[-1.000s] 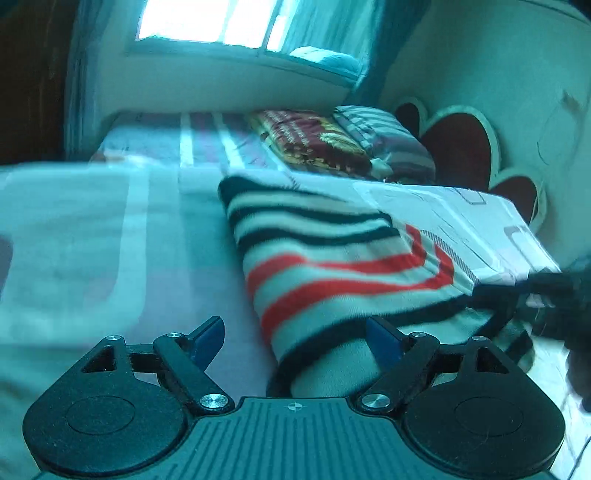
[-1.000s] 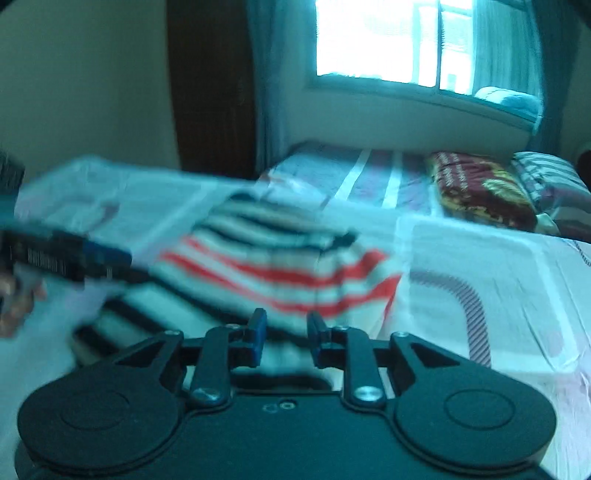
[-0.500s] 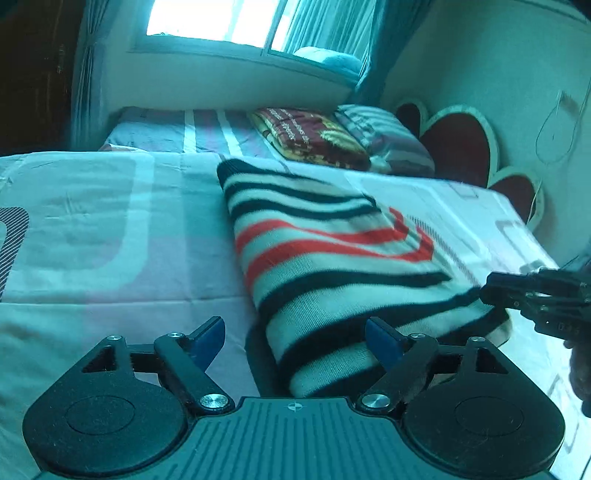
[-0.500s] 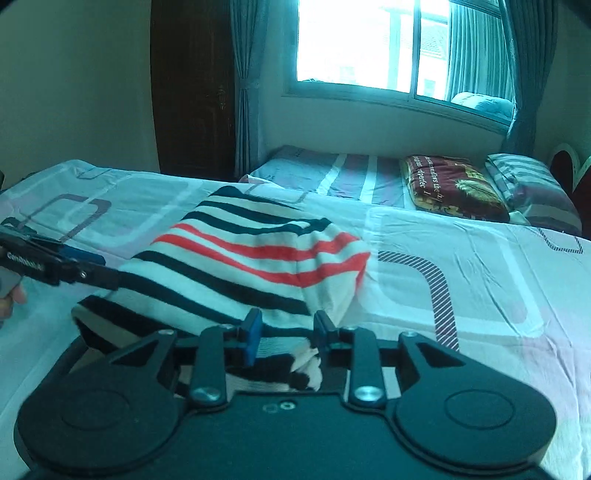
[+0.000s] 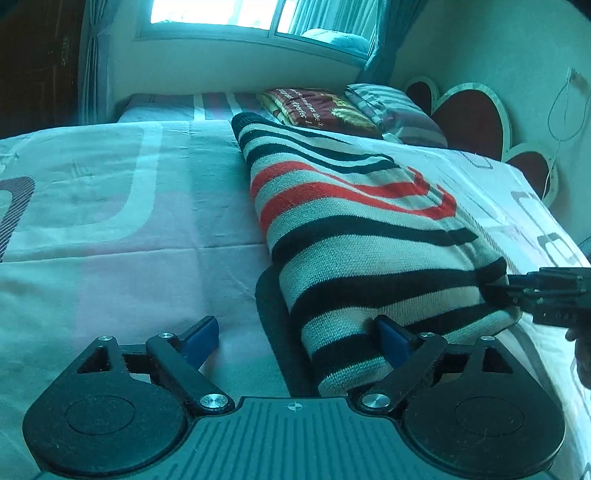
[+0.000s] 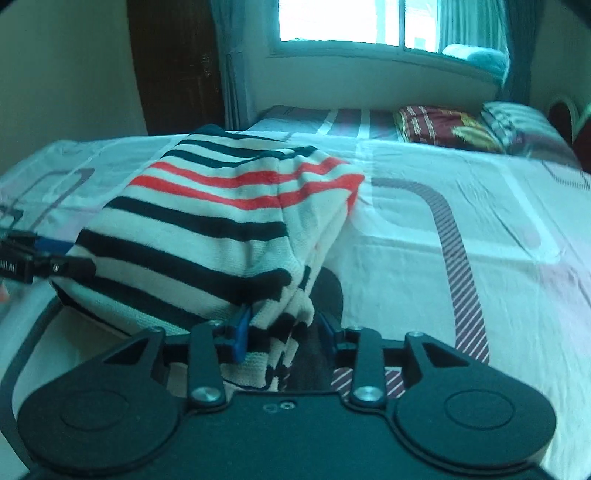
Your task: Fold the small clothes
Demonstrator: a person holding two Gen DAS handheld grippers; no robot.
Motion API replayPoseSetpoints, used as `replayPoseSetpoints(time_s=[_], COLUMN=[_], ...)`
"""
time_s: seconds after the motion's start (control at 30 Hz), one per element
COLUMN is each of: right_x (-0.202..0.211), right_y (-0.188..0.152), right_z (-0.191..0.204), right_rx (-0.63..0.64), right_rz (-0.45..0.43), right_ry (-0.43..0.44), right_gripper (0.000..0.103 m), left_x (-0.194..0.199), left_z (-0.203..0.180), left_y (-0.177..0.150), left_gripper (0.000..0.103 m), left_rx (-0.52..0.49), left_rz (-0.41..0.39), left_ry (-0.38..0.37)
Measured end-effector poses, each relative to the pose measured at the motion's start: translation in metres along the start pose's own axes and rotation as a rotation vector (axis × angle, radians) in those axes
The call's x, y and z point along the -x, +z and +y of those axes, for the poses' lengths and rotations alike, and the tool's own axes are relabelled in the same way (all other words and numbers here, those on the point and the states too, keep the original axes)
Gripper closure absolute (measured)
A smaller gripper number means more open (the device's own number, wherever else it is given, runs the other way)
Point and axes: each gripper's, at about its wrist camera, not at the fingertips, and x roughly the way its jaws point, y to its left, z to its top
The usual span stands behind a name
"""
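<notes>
Lying folded on a bed, a striped knit sweater in white, black and red stretches away from both cameras. Nearest the left wrist view, the left claw is spread wide, one blue fingertip over bare bedsheet, the other touching the sweater's near edge. In the right wrist view, the right claw has its blue fingers partly apart, with the sweater's bunched near corner sitting between them; whether they pinch the cloth cannot be told. Each claw shows at the edge of the other's view, at the sweater's near side. Beyond the sweater lie a dark red patterned pillow and a striped pillow, then a bright window with curtains.
</notes>
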Motion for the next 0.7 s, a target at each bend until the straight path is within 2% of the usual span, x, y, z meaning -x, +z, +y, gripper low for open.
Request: replayPoseSetpoints(time_s=[0.07,0.27,0.33,0.47,0.53,0.6,0.7], right_x=[-0.002,-0.002,-0.003,-0.001,0.014,0.028,0.022], right_y=[0.0,-0.003,-0.003,-0.002,0.002,0.006,0.018], right_z=[-0.001,-0.005,-0.009,-0.019,-0.026,-0.033,-0.044], right_rx=[-0.039,-0.11,-0.132,-0.222,-0.291,-0.353,-0.41], right_rz=[0.003,0.006,0.013,0.041,0.015,-0.048,-0.063], right_ry=[-0.009,0.003,0.005,0.035,0.063,0.093,0.111], right_gripper=[0.059,0.058,0.053,0.049,0.05,0.055,0.054], left_x=[-0.001,-0.001,-0.001,0.01,0.021,0.025,0.018], left_z=[0.0,-0.003,-0.005,-0.002,0.004,0.014,0.029], left_y=[0.0,0.002,0.004,0.009,0.012,0.018,0.031], left_gripper=[0.011,0.008,0.006,0.006,0.006,0.006,0.006], left_rx=[-0.005,-0.03,-0.039,-0.032,-0.028,0.023,0.135], left_rz=[0.001,0.007,0.01,0.004,-0.026,-0.042,-0.053], left_ry=[0.01,0.038,0.05,0.038,0.028,-0.009,-0.075])
